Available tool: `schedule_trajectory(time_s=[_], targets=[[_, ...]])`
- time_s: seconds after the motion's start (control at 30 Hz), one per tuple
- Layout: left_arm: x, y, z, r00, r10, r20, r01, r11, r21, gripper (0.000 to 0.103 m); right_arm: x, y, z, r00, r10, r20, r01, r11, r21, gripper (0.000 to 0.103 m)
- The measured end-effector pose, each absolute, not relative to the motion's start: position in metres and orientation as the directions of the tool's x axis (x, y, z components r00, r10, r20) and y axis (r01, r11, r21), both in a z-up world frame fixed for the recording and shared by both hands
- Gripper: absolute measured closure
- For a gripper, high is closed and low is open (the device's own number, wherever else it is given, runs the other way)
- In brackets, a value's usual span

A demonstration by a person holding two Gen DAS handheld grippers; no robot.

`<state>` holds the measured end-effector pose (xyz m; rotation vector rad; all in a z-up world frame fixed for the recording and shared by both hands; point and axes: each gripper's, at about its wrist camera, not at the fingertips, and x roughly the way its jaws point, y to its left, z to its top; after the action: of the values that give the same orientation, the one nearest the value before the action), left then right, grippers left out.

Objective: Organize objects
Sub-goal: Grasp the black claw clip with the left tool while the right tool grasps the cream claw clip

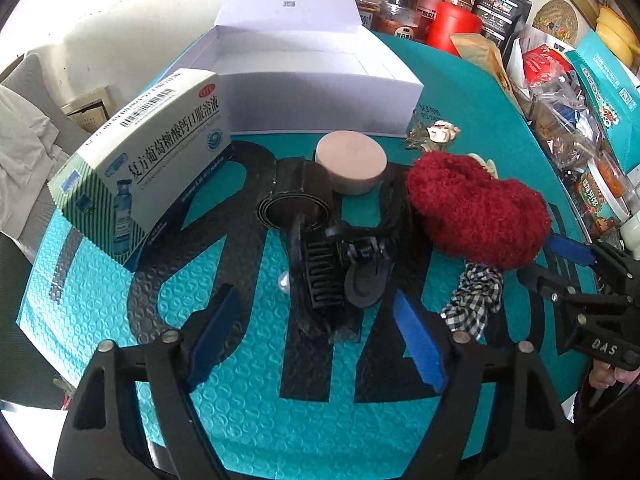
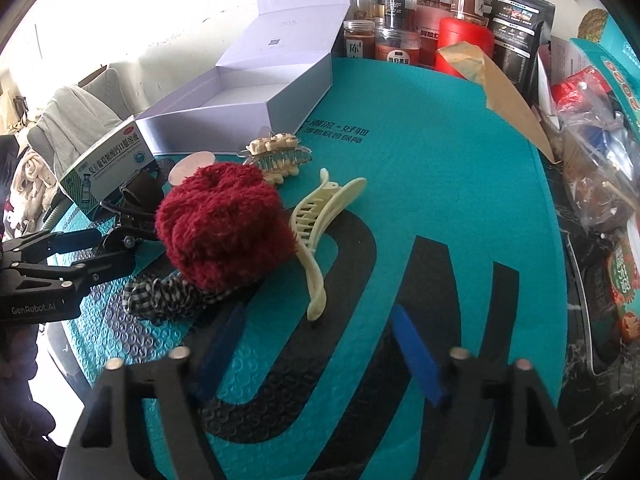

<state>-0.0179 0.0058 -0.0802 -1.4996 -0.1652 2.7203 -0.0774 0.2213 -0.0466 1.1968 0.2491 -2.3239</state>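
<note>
Both spread grippers, left [image 1: 320, 336] and right [image 2: 320, 354], above teal mat [image 2: 440, 184]; possibly kitchen clutter behind.

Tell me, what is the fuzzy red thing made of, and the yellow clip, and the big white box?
The red scrunchie looks like soft fluffy yarn or plush; its surface is all tiny loops. The pale yellow hair clip looks like smooth, hard plastic, moulded with teeth and slightly shiny. The open white box looks like stiff matte cardboard, with flat walls and a folded lid.

red fuzzy scrunchie [image 2: 224, 226] on teal mat [image 2: 440, 184], cream hair claw [image 2: 320, 232] beside, white box [image 2: 256, 92] behind
</note>
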Motion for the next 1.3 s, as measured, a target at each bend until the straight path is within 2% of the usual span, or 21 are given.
schedule_trajectory(time_s=[0.07, 0.13, 0.27, 0.37, 0.4, 1.17, 1.23, 1.27, 1.3], targets=[[-0.021, 0.006, -0.082, -0.531, 0.075, -0.844, 0.024, -0.994, -0.103, 0.029, -0.081, 0.220, -0.048, -0.483, -0.358, -0.799, 0.521, -0.851, 0.067, 0.044], [-0.023, 0.006, -0.084, -0.529, 0.080, -0.845, 0.022, -0.994, -0.108, 0.032, -0.084, 0.218, -0.050, -0.499, -0.342, -0.796, 0.515, -0.856, 0.045, 0.056], [-0.025, 0.006, -0.082, -0.546, 0.083, -0.834, 0.019, -0.994, -0.112, 0.049, -0.084, 0.212, -0.050, -0.511, -0.350, -0.785, 0.545, -0.838, 0.019, 0.078], [-0.024, 0.009, -0.084, -0.560, 0.052, -0.827, 0.014, -0.997, -0.072, 0.062, -0.084, 0.208, -0.052, -0.500, -0.363, -0.787, 0.560, -0.828, 0.026, 0.089], [-0.023, 0.011, -0.085, -0.566, 0.040, -0.823, 0.008, -0.998, -0.055, 0.062, -0.083, 0.208, -0.052, -0.503, -0.367, -0.783, 0.568, -0.823, 0.020, 0.093], [0.040, 0.018, -0.081, -0.569, 0.085, -0.818, 0.010, -0.994, -0.110, 0.062, -0.037, 0.230, -0.039, -0.533, -0.393, -0.749, 0.583, -0.813, 0.012, 0.094], [0.039, 0.019, -0.082, -0.566, 0.089, -0.819, 0.014, -0.993, -0.118, 0.062, -0.038, 0.229, -0.038, -0.545, -0.392, -0.741, 0.584, -0.812, -0.001, 0.093], [0.039, 0.019, -0.082, -0.565, 0.093, -0.820, 0.016, -0.992, -0.123, 0.062, -0.039, 0.228, -0.037, -0.550, -0.390, -0.739, 0.585, -0.811, -0.007, 0.090], [0.037, 0.019, -0.082, -0.564, 0.094, -0.820, 0.017, -0.992, -0.125, 0.062, -0.041, 0.227, -0.037, -0.555, -0.385, -0.737, 0.583, -0.812, -0.015, 0.081]])
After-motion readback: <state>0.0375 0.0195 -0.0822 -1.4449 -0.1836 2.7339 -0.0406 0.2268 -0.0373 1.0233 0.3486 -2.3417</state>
